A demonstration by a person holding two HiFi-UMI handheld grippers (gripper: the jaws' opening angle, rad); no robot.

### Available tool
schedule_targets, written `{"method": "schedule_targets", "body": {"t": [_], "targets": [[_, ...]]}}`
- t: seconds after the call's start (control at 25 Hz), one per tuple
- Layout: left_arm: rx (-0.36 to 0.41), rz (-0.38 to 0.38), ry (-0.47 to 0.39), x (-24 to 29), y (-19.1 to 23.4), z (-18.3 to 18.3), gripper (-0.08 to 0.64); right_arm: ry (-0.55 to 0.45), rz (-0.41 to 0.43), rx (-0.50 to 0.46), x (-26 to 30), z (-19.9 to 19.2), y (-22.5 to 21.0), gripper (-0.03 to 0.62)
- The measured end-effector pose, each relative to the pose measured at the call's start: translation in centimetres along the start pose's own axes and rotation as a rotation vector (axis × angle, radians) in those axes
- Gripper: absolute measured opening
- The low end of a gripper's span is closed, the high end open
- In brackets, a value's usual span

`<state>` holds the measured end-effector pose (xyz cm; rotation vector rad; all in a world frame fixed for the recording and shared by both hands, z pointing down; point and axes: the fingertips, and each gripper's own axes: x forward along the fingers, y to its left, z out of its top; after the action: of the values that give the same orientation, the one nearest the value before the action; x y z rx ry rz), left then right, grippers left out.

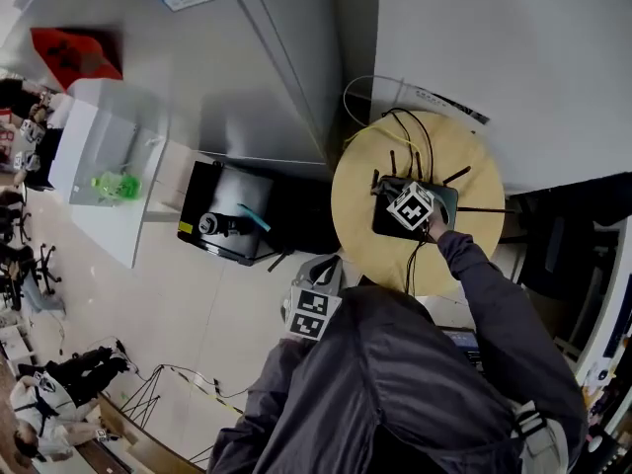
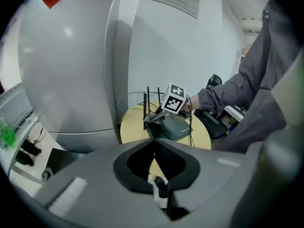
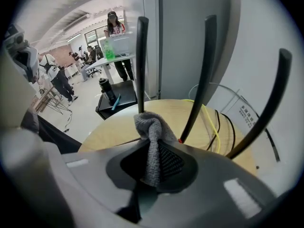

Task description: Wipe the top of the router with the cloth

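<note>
A black router (image 1: 439, 197) with several upright antennas lies on a small round wooden table (image 1: 365, 215). My right gripper (image 1: 419, 215) is over the router's top, shut on a grey cloth (image 3: 151, 137). In the right gripper view the cloth bunches out past the jaw tips, just in front of three antennas (image 3: 205, 75). From the left gripper view I see the router (image 2: 176, 128) and the right gripper's marker cube (image 2: 174, 99) above it. My left gripper (image 1: 313, 309) hangs off the table near the person's body, its jaws (image 2: 153, 139) closed with nothing in them.
Yellow and black cables (image 1: 367, 102) loop over the table's far side against a white wall. A black box (image 1: 232, 223) with a bottle on it stands on the floor to the left. Beyond it is a white desk (image 1: 104, 166). People (image 3: 116, 37) stand far off.
</note>
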<state>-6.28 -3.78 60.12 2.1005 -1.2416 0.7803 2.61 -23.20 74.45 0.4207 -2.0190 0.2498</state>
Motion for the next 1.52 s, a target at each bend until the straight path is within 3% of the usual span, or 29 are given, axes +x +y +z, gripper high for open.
{"method": "schedule_targets", "body": {"t": [0.2, 0.36, 0.68, 0.8, 1.16, 1.52], "targets": [[-0.056, 0.078, -0.024, -1.1, 0.5, -0.4, 0.0, 0.02, 0.007, -0.04, 1.6, 0.3, -0.7, 0.037], [-0.092, 0.093, -0.043, -1.0, 0.5, -1.8, 0.0, 0.033, -0.001, -0.032, 2.4, -0.7, -0.2, 0.037], [-0.063, 0.064, -0.052, -0.7, 0.1, -1.5, 0.0, 0.048, 0.008, 0.027, 2.8, -2.3, 0.5, 0.035], [-0.051, 0.048, -0.056, -0.9, 0.1, -1.7, 0.0, 0.051, 0.057, 0.057, 2.3, -3.2, 3.2, 0.035], [0.003, -0.016, -0.056, -1.1, 0.0, -1.9, 0.0, 0.049, 0.067, 0.012, 1.2, -4.6, 10.1, 0.037], [0.025, -0.05, -0.05, -0.9, -0.2, -1.8, 0.0, 0.042, 0.058, 0.046, 1.0, -5.1, 10.5, 0.035]]}}
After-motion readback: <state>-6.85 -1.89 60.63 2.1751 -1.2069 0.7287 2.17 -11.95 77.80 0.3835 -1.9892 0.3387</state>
